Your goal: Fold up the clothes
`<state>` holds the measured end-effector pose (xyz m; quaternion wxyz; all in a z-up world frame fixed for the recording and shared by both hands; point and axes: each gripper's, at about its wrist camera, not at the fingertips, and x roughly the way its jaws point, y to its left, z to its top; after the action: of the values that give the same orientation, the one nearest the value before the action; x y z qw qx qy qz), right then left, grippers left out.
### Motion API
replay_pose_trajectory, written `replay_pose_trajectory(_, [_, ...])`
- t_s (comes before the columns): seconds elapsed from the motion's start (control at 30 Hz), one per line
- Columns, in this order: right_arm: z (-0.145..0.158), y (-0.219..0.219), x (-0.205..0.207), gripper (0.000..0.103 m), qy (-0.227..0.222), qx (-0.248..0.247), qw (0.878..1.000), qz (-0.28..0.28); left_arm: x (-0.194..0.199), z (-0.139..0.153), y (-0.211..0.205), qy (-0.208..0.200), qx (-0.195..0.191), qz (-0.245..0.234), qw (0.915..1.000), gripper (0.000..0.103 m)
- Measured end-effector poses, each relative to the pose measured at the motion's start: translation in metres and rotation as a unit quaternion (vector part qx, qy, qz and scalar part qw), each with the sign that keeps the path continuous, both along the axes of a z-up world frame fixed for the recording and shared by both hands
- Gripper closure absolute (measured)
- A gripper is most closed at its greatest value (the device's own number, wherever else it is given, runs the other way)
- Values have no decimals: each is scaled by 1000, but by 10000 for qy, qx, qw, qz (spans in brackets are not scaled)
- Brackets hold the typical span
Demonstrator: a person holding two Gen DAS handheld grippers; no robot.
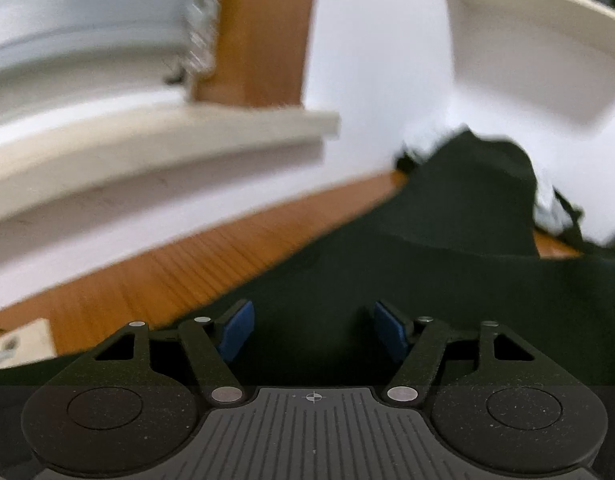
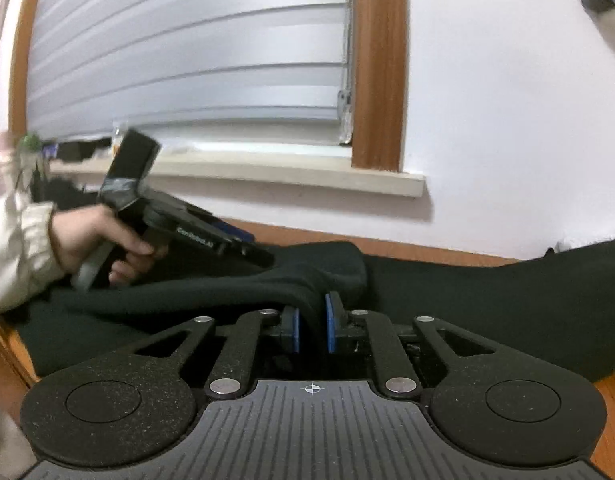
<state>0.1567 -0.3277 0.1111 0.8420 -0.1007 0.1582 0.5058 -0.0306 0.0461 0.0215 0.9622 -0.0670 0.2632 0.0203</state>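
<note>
One dark green garment (image 2: 467, 304) lies spread over the wooden worktop (image 1: 155, 276), filling the lower half of both views, with a raised fold at the centre of the right wrist view. It looks soft, limp and fairly thick, so it will likely sag and drag rather than hold a shape; a bunched ridge or an edge is the best place to pinch, I judge. The right claw (image 2: 312, 326), bottom centre, is clamped on such a ridge, blue pads pressing the cloth. The left claw (image 1: 312, 330) stands apart over the fabric, gripping nothing; at left in the right wrist view a hand (image 2: 95, 240) holds it. Count: one garment, two claws, one visible hand.
</note>
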Motion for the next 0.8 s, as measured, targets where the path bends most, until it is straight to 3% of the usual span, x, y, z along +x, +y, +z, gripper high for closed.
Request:
replay_pose_trajectory(0.13, [-20,-1,15,88,409,-142,9985,-331,-24,22,-3,-194,-72,208,9996,31])
replay_pose_trajectory(0.27, [-33,-8,25,62,856,-148,9949,-508,-62,35,-34,-234,-38,79,9997,34])
replay_pose_trajectory(0.37, [-36,-15,26,61,1191,-21,9915,-525,-86,34,-63,-156,52,-83,9998,54])
replay_pose_trajectory(0.43, [-40,-20,25,61,1361,46,9893,-525,-102,31,-83,-170,107,-203,9996,69])
replay_pose_trajectory(0.47, [-42,-22,23,62,1426,77,9884,-515,-109,30,-92,-190,133,-264,9994,69])
replay_pose_trajectory(0.53, [-46,-25,22,87,1614,195,9857,-451,-121,28,-111,-208,223,-406,9987,70])
replay_pose_trajectory(0.57, [-47,-24,24,92,1640,320,9847,-501,-125,27,-120,-192,250,-515,9982,70])
replay_pose_trajectory(0.67, [-33,-29,19,94,1290,870,9850,-749,-129,17,-141,-35,387,-724,9966,69])
replay_pose_trajectory(0.8, [-24,-18,18,94,919,896,9861,-1054,-127,0,-146,201,452,-746,9960,69])
